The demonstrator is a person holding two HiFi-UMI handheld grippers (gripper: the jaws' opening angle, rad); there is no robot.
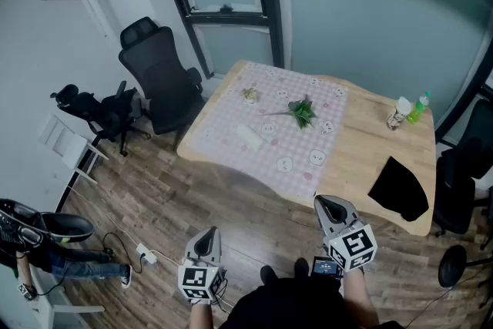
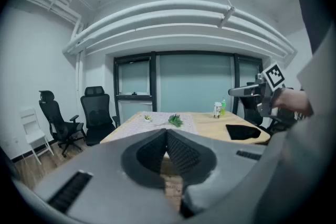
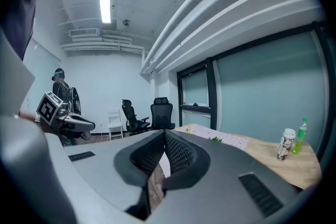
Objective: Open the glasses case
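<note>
Glasses case (image 1: 248, 136), presumed: pale oblong on the checked cloth (image 1: 223, 113) of the surface (image 1: 362, 142), long axis diagonal, well ahead and between both grippers.
Left gripper (image 1: 206, 239), right gripper (image 1: 330, 206): fingers pressed together, nothing held; neither clearly nearer.

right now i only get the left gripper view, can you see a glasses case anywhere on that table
observer: yes, the head view shows a white oblong case lying flat on the checkered cloth, toward its near left side.
operator: and the other gripper, open or shut
observer: the right gripper is shut, jaws together with nothing between them.
operator: close enough to reach it
observer: no, the left gripper and the right one are both held short of the table, over the wood floor.
</note>
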